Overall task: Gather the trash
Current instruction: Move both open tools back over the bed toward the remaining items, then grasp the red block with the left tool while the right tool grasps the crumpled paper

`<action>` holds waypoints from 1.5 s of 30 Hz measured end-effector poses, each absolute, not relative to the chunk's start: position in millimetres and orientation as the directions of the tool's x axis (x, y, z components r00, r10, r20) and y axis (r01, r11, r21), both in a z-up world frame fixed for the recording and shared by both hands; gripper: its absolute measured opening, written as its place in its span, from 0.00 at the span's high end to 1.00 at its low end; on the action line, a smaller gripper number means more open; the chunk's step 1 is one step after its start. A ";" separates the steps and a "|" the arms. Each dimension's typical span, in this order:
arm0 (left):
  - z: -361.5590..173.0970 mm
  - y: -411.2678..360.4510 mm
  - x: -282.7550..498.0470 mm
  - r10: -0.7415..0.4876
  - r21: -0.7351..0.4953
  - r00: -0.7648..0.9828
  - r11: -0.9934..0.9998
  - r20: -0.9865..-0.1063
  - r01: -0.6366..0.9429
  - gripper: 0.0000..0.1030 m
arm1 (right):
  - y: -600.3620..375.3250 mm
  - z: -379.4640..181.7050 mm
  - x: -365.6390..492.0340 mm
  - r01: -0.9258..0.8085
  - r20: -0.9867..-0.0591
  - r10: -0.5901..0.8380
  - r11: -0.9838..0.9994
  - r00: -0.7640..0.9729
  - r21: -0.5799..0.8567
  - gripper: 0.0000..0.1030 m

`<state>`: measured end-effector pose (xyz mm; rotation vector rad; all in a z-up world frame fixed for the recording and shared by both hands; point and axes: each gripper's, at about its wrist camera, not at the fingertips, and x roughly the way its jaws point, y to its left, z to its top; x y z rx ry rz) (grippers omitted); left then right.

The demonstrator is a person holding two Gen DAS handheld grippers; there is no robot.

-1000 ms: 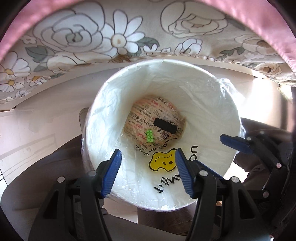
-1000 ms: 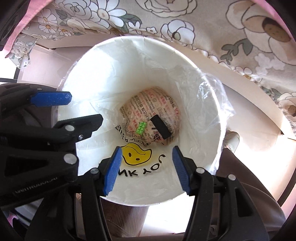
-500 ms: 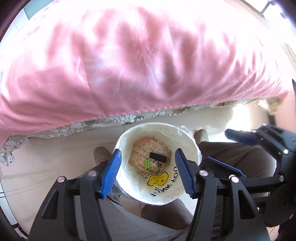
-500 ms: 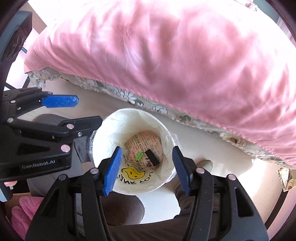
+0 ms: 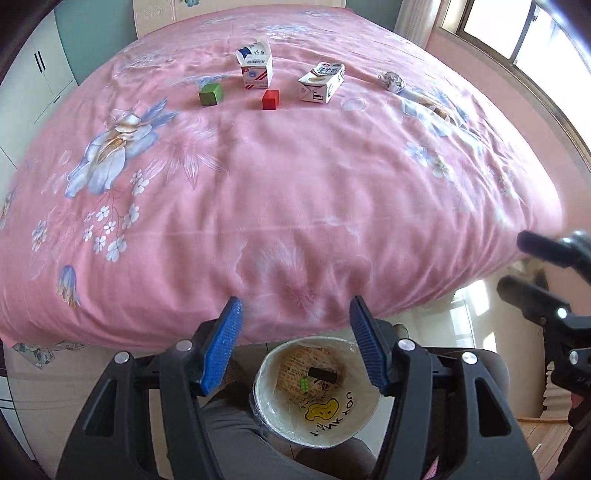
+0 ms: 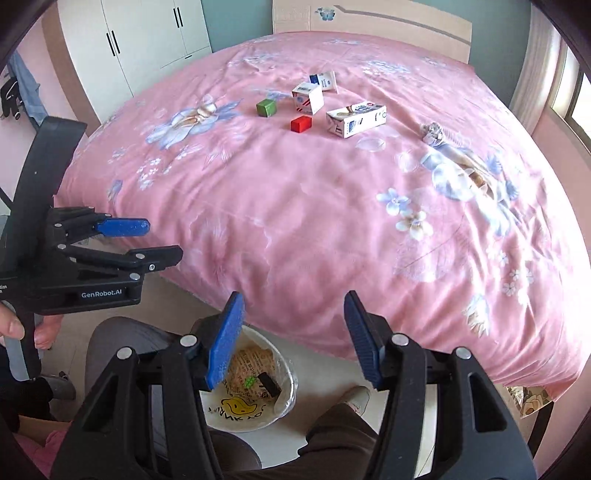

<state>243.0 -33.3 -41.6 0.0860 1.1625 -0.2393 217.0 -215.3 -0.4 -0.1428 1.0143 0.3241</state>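
Observation:
A white lined bin stands on the floor at the foot of the bed, holding a small green brick and a black piece; it also shows in the right wrist view. On the pink bed lie an upright milk carton, a tipped carton, a green block, a red block and a crumpled wad. My left gripper and right gripper are open and empty, high above the bin.
The pink floral bedspread fills most of both views. White wardrobes stand at the far left, a window at the right. The person's legs flank the bin.
Both grippers have risen and tilted up from close over the bin, so the bed top and its items have come into view. Both stay open and empty.

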 end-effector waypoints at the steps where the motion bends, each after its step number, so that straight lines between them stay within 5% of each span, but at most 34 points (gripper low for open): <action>1: -36.4 -32.1 252.4 -0.139 -0.054 0.379 0.972 -0.915 0.227 0.39 | -220.2 8.9 224.5 -0.322 -0.844 0.193 0.946 0.501 0.026 0.42; 15: -42.3 -33.6 382.0 -0.149 -0.099 0.360 0.983 -0.921 0.155 0.39 | -276.8 41.3 357.2 -0.210 -0.782 0.126 0.978 0.611 -0.006 0.38; 37: -111.4 -70.5 526.1 -0.137 -0.074 0.355 0.979 -0.925 0.188 0.40 | -319.1 -77.1 580.9 -0.194 -0.842 0.072 0.980 0.535 -0.040 0.34; 41: -114.2 -71.6 535.8 -0.126 -0.059 0.370 0.980 -0.920 0.188 0.65 | -326.2 -94.9 603.1 -0.185 -0.856 0.095 0.983 0.508 -0.001 0.35; 42: -114.6 -70.8 535.9 -0.126 -0.062 0.369 0.981 -0.921 0.181 0.76 | -329.1 -97.7 607.3 -0.177 -0.856 0.108 0.984 0.505 0.020 0.44; 45: -113.1 -64.7 536.7 -0.149 -0.096 0.364 0.982 -0.919 0.162 0.79 | -337.0 -105.5 612.9 -0.159 -0.861 0.153 0.984 0.485 0.085 0.60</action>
